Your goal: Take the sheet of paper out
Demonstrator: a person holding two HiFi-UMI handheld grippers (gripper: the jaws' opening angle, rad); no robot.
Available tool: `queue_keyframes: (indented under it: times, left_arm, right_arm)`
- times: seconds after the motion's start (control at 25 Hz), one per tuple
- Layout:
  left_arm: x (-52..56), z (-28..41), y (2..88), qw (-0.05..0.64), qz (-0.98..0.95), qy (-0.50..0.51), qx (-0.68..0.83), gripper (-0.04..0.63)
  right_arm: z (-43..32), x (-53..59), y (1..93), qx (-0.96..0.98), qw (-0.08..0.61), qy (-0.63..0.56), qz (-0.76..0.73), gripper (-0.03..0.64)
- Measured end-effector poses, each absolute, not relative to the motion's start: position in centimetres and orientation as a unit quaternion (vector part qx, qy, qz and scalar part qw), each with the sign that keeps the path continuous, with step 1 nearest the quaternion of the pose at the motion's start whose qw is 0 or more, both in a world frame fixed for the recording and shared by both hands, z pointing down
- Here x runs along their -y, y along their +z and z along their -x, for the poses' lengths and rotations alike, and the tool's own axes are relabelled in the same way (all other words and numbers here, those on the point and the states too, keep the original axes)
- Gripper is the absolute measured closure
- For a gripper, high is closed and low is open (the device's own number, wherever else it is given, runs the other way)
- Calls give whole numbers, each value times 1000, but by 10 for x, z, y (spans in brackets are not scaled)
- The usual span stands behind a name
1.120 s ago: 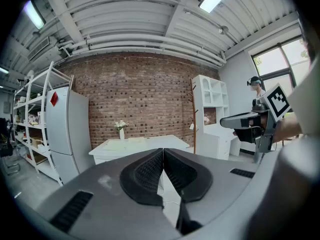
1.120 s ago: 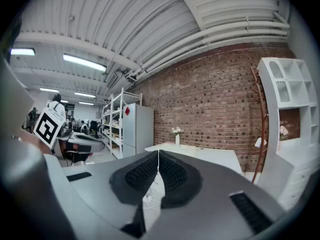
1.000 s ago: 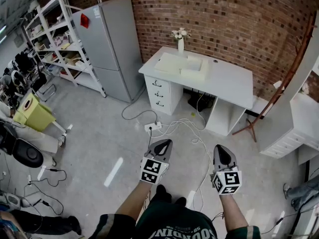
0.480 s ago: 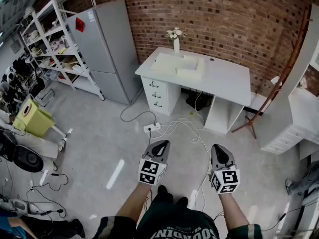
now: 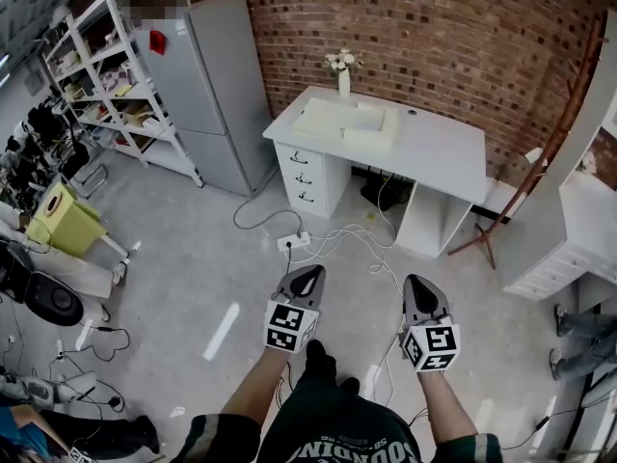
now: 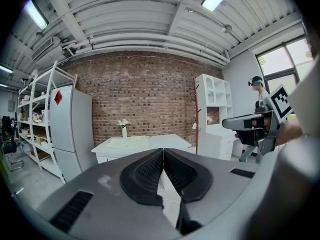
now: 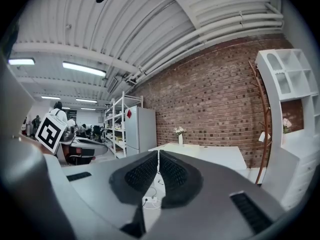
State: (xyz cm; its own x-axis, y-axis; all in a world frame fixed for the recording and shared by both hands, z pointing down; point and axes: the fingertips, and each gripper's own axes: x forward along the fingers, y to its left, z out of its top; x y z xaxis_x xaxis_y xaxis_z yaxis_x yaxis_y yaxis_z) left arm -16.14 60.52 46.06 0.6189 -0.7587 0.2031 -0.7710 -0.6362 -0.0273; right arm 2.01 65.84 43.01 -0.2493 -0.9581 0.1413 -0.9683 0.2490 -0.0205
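Observation:
I stand on the grey floor some way from a white desk [image 5: 439, 152] by the brick wall. Pale flat items [image 5: 333, 119] and a low white box [image 5: 371, 135] lie on the desk; which of them is the sheet of paper I cannot tell. The desk has drawers [image 5: 307, 183] on its left side. My left gripper [image 5: 310, 272] and right gripper [image 5: 416, 282] are held side by side in front of me, pointing at the desk, far from it. The left gripper's [image 6: 163, 152] pads meet with nothing between them, and so do the right gripper's [image 7: 158, 153].
A vase of flowers [image 5: 344, 71] stands at the desk's back edge. A grey fridge [image 5: 217, 85] and metal shelves [image 5: 106, 80] are at the left. Cables and a power strip [image 5: 294, 242] lie on the floor between me and the desk. A coat stand [image 5: 540, 157] and white cabinet [image 5: 578, 234] stand right.

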Motion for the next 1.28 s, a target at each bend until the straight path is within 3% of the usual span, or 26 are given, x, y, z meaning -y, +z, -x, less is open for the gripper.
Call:
queue_keyframes:
  times: [0.64,1.28]
  left_arm:
    - [-542,141,476,50,-903,97,415,584]
    - [-375,138,463,48,-912,97,397,584]
  right_arm:
    - [-29,-596,447,788,72,61,-609,546]
    - [-32,-434,429,772,68,59,-629,546]
